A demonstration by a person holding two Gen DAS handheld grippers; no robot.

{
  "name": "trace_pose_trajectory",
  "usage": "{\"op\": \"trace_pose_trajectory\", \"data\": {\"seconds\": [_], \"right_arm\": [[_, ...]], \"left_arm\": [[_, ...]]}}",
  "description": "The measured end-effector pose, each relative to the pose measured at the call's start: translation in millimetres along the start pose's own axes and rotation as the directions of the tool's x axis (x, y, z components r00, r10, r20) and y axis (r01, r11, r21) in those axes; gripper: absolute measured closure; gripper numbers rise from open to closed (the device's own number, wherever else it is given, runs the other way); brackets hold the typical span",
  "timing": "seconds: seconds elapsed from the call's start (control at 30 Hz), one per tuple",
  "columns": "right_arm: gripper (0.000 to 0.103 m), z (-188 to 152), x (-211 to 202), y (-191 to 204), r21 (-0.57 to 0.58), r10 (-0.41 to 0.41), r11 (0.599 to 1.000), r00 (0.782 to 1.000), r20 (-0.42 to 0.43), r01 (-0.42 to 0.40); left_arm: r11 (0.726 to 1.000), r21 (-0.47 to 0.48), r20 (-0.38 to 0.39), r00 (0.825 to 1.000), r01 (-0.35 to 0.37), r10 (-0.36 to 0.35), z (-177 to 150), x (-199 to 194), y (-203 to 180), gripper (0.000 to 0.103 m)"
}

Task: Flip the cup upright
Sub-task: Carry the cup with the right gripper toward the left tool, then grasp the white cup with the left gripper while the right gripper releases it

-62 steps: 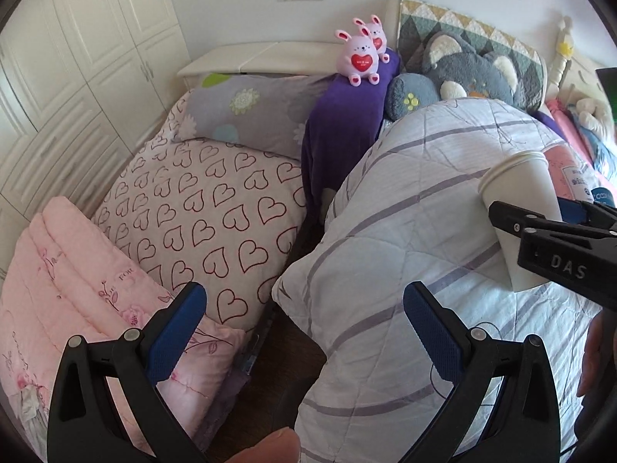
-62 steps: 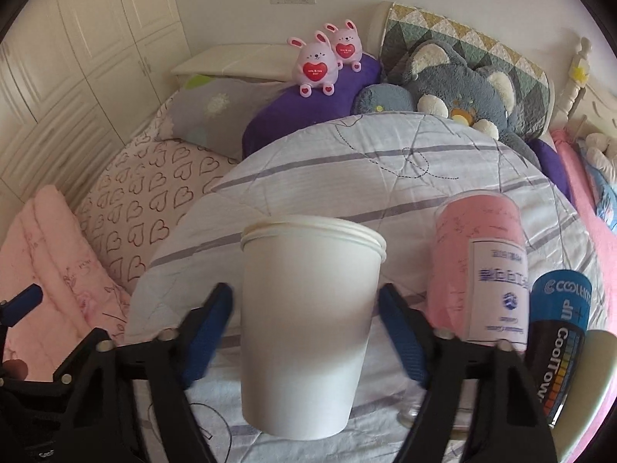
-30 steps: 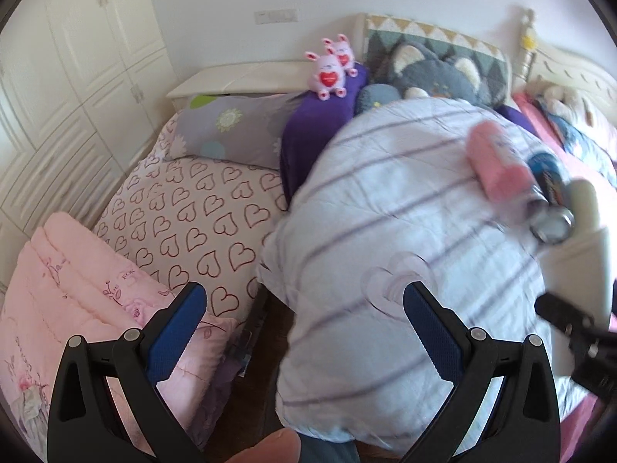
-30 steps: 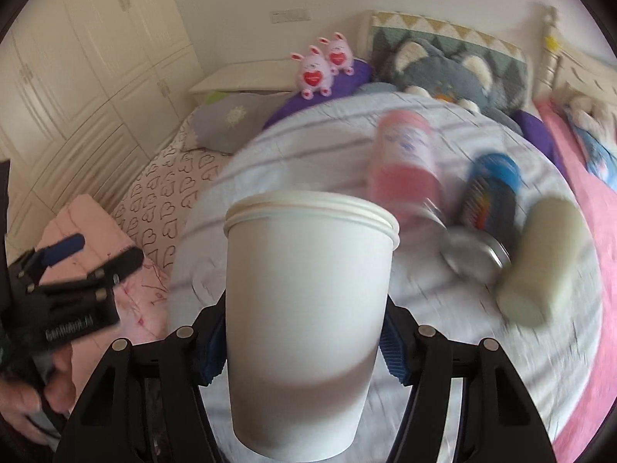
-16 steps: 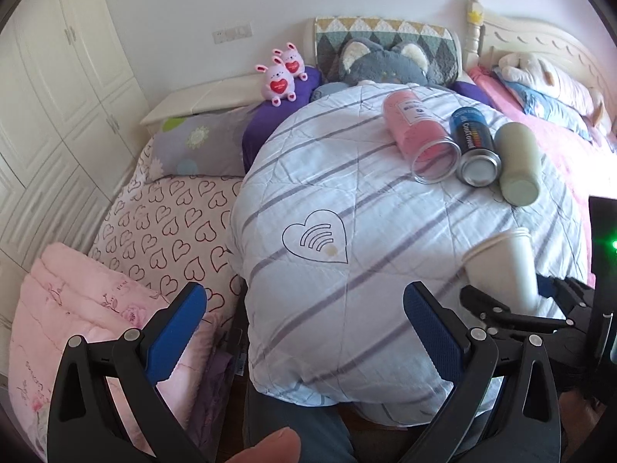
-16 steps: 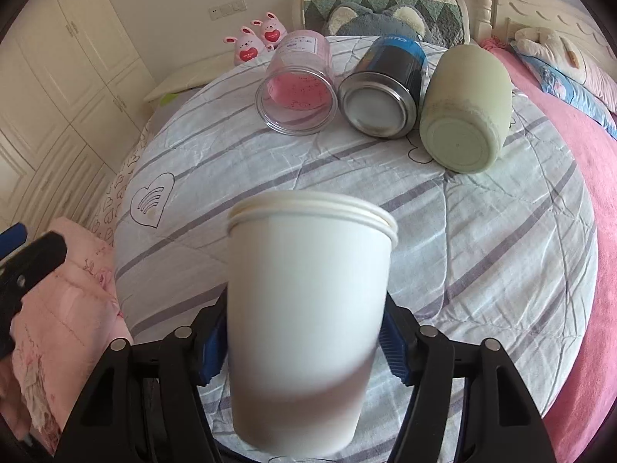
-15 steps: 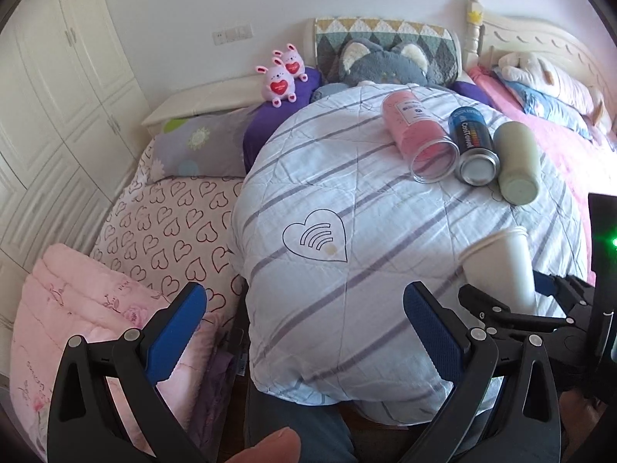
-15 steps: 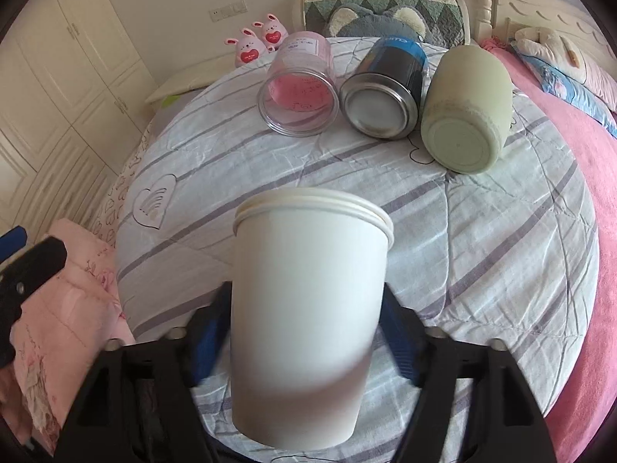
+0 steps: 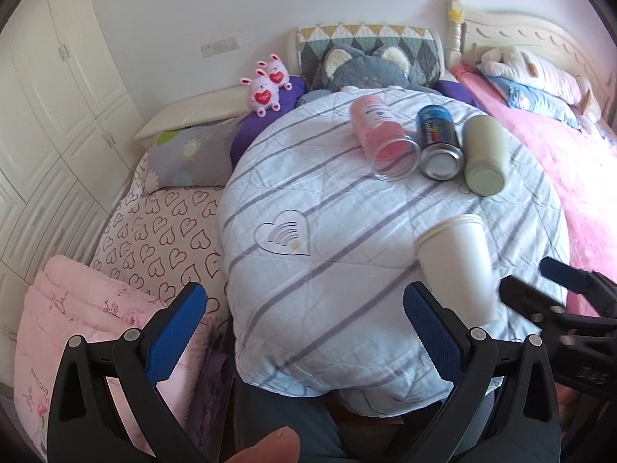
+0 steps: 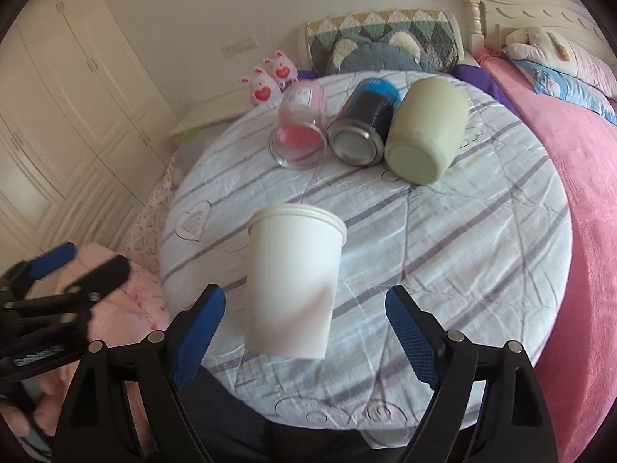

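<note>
A white paper cup (image 10: 293,281) stands upright, mouth up, near the front edge of the round striped table (image 10: 482,262). My right gripper (image 10: 304,332) is open, its blue pads apart on either side of the cup and a little behind it, not touching. The cup also shows in the left wrist view (image 9: 457,262), with the right gripper (image 9: 547,289) just right of it. My left gripper (image 9: 304,332) is open and empty, held off the table's front left.
A pink clear cup (image 10: 300,131), a blue and silver can (image 10: 362,131) and a pale green cup (image 10: 424,139) lie on their sides at the table's back. Beds with pillows and plush toys surround the table. White wardrobes (image 9: 46,115) stand at left.
The right gripper has opened and let go of the white cup, which now stands on the table. Both grippers have drawn back from the table.
</note>
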State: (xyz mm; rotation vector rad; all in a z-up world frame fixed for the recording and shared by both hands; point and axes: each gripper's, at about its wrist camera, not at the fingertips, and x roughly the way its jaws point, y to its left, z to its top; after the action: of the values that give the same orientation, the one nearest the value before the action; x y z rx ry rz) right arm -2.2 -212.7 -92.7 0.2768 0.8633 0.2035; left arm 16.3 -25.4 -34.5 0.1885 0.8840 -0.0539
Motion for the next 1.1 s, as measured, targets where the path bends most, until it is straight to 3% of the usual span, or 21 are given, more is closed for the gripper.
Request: {"op": "trace_pose_trajectory", "data": {"seconds": [0.2, 0.43, 1.1], "right_arm": [[0.017, -11, -34, -21, 0.050, -0.050, 0.998, 0.996, 0.073, 0.046], [0.017, -21, -42, -40, 0.104, -0.076, 0.992, 0.994, 0.078, 0.068], [0.017, -23, -50, -46, 0.105, -0.079, 0.992, 0.993, 0.090, 0.069]], "left_arm": [[0.999, 0.024, 0.001, 1.000, 0.024, -0.024, -4, -8, -23, 0.000], [0.999, 0.042, 0.010, 1.000, 0.029, -0.030, -4, -18, -33, 0.000], [0.998, 0.049, 0.001, 0.999, 0.046, -0.046, -4, -22, -46, 0.000]]}}
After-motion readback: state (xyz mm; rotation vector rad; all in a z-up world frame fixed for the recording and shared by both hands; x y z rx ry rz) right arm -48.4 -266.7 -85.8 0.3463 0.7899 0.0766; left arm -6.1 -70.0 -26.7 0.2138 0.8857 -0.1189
